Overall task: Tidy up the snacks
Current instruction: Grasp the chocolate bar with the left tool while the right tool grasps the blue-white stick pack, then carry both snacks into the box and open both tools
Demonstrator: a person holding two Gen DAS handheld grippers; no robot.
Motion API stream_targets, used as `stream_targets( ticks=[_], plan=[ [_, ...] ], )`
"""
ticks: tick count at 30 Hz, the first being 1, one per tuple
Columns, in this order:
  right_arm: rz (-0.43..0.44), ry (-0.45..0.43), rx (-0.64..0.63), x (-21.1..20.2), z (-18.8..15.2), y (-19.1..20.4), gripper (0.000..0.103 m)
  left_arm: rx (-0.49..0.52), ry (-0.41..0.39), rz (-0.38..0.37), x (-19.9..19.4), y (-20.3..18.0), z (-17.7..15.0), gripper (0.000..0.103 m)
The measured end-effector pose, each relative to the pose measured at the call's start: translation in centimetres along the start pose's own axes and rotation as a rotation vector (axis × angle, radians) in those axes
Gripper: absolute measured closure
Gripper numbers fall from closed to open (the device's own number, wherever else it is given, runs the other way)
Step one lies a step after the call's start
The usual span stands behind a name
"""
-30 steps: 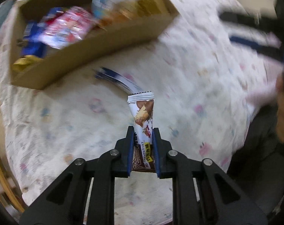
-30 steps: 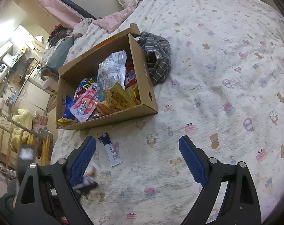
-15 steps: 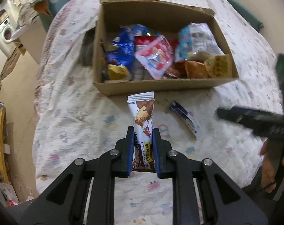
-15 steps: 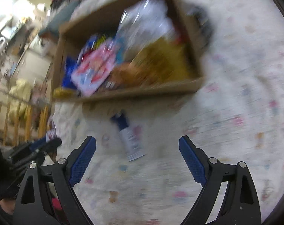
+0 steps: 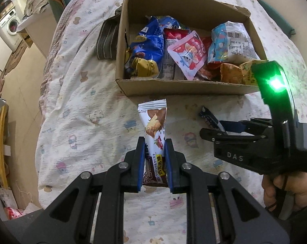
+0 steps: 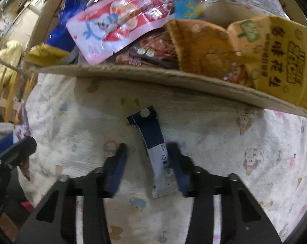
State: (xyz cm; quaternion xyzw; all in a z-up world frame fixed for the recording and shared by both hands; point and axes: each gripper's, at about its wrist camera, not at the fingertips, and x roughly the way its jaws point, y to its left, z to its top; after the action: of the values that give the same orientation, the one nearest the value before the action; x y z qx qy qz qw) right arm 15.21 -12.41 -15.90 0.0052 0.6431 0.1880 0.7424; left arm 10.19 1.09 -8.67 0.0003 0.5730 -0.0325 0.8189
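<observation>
My left gripper [image 5: 153,142] is shut on a brown-and-white chocolate biscuit bar [image 5: 153,120], held upright above the printed bedsheet just in front of the cardboard box [image 5: 173,85]. The box holds several snack bags. A blue-and-white sachet [image 6: 153,134] lies flat on the sheet before the box wall [image 6: 133,71]. My right gripper [image 6: 146,152] straddles the sachet, pointing down, and its jaws are closing. The right pad is at the sachet's edge and the left pad still stands apart from it. The left wrist view shows the right gripper [image 5: 214,129] over the sachet [image 5: 209,118].
A grey striped cloth [image 5: 106,40] lies against the box's left side. The bed's edge drops to the floor at the left, with a wooden rail [image 5: 0,142] and a washing machine [image 5: 9,24] beyond. A person's hand [image 5: 285,185] grips the right tool.
The right gripper has come down from high above the bed to the sachet in front of the box, and its jaws have narrowed. The left gripper swung round to face the box, still holding the bar.
</observation>
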Motion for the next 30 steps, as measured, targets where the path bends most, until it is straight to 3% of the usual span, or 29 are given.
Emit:
stream_targets(
  ticks=[2,3,11,18,24,30],
  plan=[
    [-0.002,-0.003,-0.013,0.0,-0.2,0.2,0.082,0.001,-0.004,0.013,0.1,0.0,0.0,0.088],
    [-0.003,-0.010,-0.018,-0.1,-0.4,0.2,0.084,0.002,-0.006,0.020,0.3,0.0,0.0,0.088],
    [0.069,-0.043,-0.039,-2.3,-2.9,-0.2,0.084,-0.023,-0.014,0.051,0.7,-0.3,0.2,0.088],
    [0.136,-0.100,-0.020,-5.6,-5.3,-1.9,0.084,0.017,-0.015,0.072,1.2,-2.2,0.3,0.088],
    [0.208,-0.209,0.023,-10.2,-6.3,-3.9,0.084,0.016,-0.080,0.071,-0.6,-2.7,0.8,0.088],
    [0.265,-0.343,0.046,-14.2,-5.2,-4.5,0.084,0.009,-0.137,0.041,-3.5,-2.8,2.3,0.088]
  ],
)
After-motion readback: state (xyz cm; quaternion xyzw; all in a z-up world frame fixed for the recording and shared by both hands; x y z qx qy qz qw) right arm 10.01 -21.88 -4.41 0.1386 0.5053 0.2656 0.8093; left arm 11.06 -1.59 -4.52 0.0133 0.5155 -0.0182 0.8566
